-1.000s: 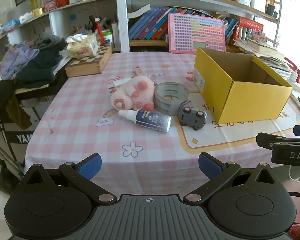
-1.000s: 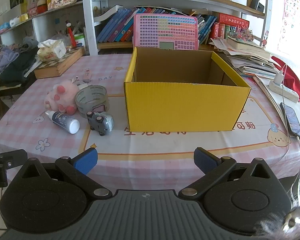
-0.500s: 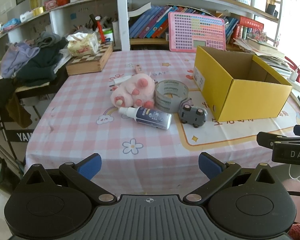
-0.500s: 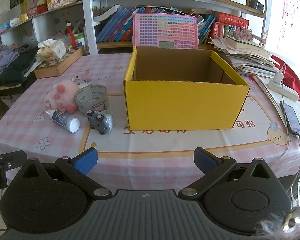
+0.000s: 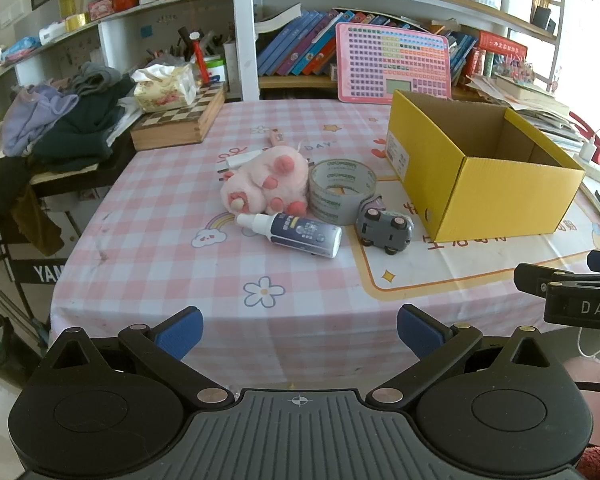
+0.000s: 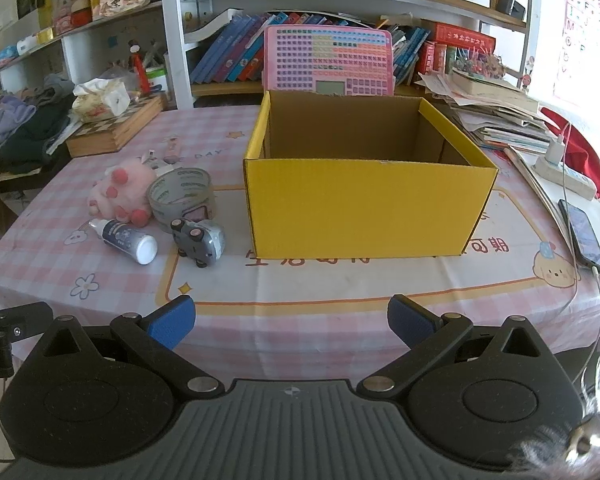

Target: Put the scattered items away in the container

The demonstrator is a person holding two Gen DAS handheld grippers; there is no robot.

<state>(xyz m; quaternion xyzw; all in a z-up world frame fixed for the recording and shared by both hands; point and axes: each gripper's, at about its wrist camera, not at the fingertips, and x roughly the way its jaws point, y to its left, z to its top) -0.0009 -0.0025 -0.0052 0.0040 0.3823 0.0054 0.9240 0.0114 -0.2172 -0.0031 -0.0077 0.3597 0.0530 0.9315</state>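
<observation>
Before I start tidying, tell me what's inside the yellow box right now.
The yellow box shows only bare brown cardboard walls inside; nothing sticks up above its rim. Its floor is hidden behind the front wall in both views, so something flat lying there cannot be ruled out.

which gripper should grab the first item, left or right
Probably left. The left gripper, open, faces the spray bottle and toy car; the right gripper faces the yellow box.

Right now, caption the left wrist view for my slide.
Open left hand-held gripper faces plush, tape, bottle, car beside yellow box.
</observation>
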